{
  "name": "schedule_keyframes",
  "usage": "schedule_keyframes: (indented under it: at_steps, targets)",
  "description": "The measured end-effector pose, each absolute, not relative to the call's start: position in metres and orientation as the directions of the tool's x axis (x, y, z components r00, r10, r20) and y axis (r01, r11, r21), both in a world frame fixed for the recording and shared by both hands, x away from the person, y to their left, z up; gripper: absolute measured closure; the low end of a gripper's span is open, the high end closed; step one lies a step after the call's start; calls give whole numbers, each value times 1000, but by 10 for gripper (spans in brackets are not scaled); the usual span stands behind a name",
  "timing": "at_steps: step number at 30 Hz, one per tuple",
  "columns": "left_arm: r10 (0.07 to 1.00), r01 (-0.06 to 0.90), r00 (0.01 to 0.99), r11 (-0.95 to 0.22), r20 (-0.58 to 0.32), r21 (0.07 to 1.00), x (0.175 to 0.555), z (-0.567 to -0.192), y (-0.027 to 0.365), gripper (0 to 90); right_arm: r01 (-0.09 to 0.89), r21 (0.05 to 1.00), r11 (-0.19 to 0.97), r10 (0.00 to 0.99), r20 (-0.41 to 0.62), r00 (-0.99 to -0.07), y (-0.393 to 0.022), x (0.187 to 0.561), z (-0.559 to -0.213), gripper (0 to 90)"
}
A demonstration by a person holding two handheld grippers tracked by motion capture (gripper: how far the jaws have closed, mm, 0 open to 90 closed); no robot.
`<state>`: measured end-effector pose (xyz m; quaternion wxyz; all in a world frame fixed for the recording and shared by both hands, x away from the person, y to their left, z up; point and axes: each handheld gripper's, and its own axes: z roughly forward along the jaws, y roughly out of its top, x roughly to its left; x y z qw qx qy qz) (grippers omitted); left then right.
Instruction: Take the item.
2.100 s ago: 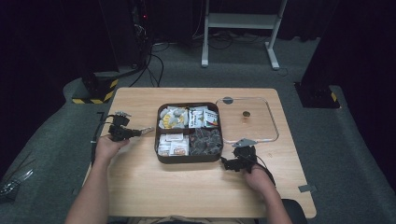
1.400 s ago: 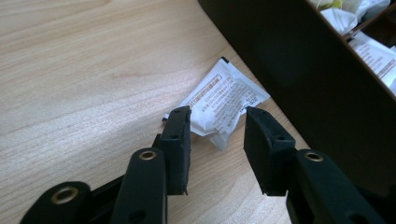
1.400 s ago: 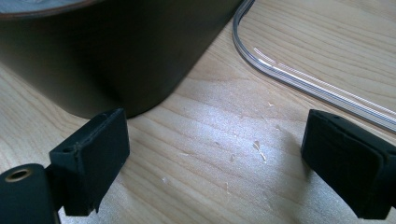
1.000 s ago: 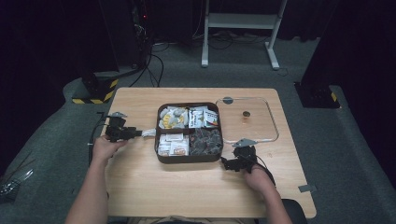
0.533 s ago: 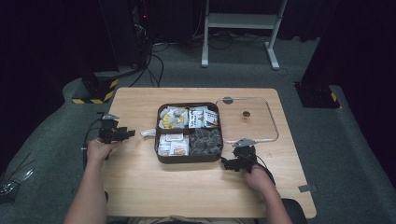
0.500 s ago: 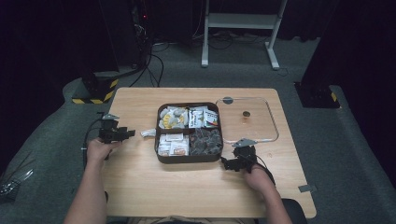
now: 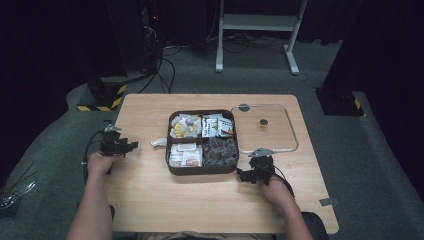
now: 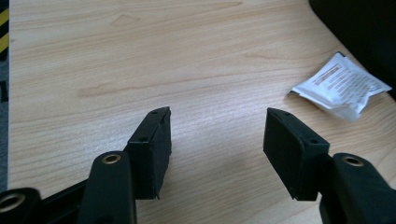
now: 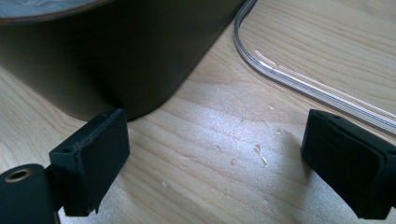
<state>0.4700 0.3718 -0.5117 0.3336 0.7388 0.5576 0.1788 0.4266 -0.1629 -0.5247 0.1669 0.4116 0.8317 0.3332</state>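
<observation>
A dark brown four-part box [image 7: 202, 170] sits mid-table, holding snack packets. A white sachet [image 7: 159, 142] lies on the wood just left of the box; it also appears as the sachet [image 8: 341, 87] beyond my left gripper's jaws. My left gripper [image 7: 131, 145] rests at the table's left edge, open, nothing between its fingers [image 8: 150, 144]. My right gripper [image 7: 239, 174] lies by the box's near right corner, open and empty, with the box wall [image 9: 116, 56] close to its left jaw.
A clear lid [image 7: 266, 129] lies flat right of the box; its rim [image 9: 299, 79] runs just ahead of my right gripper. Bare wood stretches along the table's near side. Black stands, cables and a white frame stand on the floor behind.
My left gripper has let go of the white sachet beside the box and drawn back left to the table's edge. The right gripper has stayed put.
</observation>
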Motion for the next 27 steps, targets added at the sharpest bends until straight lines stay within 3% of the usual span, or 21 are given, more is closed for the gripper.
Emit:
schedule_keyframes:
  at_steps: [7, 14, 27]
  targets:
    - [943, 682, 324, -175, -78, 710, 468, -520, 378, 417, 572, 692, 440, 795, -4, -606, -163, 427, -525, 77]
    - [945, 633, 328, -212, -9, 744, 466, -527, 378, 303, 571, 692, 441, 794, -5, -607, -163, 427, -525, 77]
    - [964, 655, 267, -184, 4, 733, 469, -529, 365, 157, 572, 692, 441, 795, -4, -607, -163, 427, -525, 77]
